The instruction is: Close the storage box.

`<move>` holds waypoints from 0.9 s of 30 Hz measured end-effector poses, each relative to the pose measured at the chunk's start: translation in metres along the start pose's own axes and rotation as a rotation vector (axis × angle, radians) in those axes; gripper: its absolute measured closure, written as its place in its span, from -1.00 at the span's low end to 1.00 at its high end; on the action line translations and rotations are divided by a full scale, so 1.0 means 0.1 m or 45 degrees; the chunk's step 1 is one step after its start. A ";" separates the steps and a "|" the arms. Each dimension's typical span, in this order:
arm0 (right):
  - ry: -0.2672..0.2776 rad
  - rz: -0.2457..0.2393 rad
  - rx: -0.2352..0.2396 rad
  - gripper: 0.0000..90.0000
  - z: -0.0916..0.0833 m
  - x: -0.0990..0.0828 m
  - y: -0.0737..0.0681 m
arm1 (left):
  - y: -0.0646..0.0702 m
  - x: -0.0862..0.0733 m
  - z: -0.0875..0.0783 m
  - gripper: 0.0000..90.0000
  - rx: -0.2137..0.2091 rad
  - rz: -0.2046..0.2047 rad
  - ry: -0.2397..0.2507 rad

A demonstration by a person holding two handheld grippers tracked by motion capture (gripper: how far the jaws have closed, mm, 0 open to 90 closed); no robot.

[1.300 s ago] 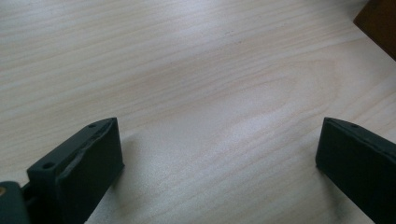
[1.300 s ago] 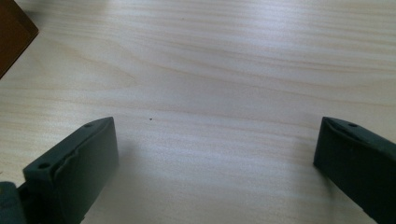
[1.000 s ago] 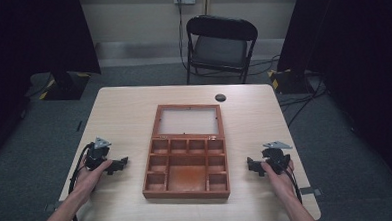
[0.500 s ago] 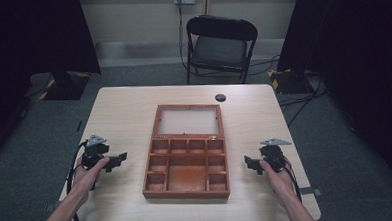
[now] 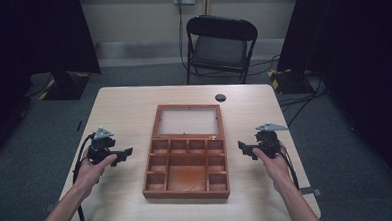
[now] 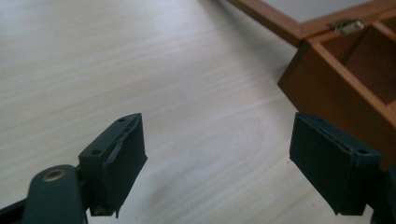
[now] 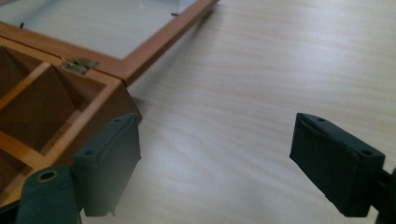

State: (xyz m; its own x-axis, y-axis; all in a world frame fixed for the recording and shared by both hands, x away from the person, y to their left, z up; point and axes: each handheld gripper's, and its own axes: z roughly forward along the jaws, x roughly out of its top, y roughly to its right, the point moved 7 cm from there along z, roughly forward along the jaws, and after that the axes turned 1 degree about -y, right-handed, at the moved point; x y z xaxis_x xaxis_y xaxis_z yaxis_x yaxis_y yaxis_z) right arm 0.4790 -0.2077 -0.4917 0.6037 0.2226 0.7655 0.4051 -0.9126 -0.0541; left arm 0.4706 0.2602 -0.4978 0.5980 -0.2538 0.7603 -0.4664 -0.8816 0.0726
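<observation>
An open wooden box [image 5: 186, 194] with several empty compartments lies mid-table, its glass-paned lid [image 5: 188, 121] flat behind it. My left gripper [image 5: 122, 155] hovers to the left of the box, pointing at it. Its jaws are open and have just been closing slightly, with nothing between them. In the left gripper view, the left gripper [image 6: 217, 154] frames bare tabletop, with the box's corner [image 6: 327, 88] at the right. My right gripper [image 5: 243, 148] hovers to the right of the box, also open, having just narrowed with nothing between its jaws. In the right gripper view, the right gripper [image 7: 217, 149] has the box's hinge [image 7: 77, 63] at the left.
A small black round object [image 5: 220, 97] sits near the far edge of the light wooden table [image 5: 124, 108]. A black folding chair [image 5: 221, 44] stands behind the table. Dark curtains hang at both sides.
Both hands have lifted their grippers a little off the table beside the box. The box has not moved.
</observation>
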 end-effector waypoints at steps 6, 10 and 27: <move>0.036 -0.010 0.050 -0.63 0.05 0.24 -0.10 | 0.02 0.22 0.07 -0.60 -0.023 0.008 0.019; 0.051 -0.028 0.065 -0.61 0.10 0.37 -0.16 | 0.05 0.30 0.15 -0.57 -0.038 0.008 0.011; -0.012 -0.055 0.195 -0.62 0.55 0.58 -0.50 | 0.14 0.54 0.55 -0.58 -0.063 -0.022 -0.003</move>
State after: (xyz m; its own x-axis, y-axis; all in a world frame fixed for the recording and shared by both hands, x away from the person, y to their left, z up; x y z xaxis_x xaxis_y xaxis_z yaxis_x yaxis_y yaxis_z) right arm 0.5318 -0.1306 -0.4800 0.5895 0.2642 0.7633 0.5305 -0.8393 -0.1192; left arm 0.5315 0.2122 -0.4912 0.6081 -0.2396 0.7569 -0.4876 -0.8651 0.1179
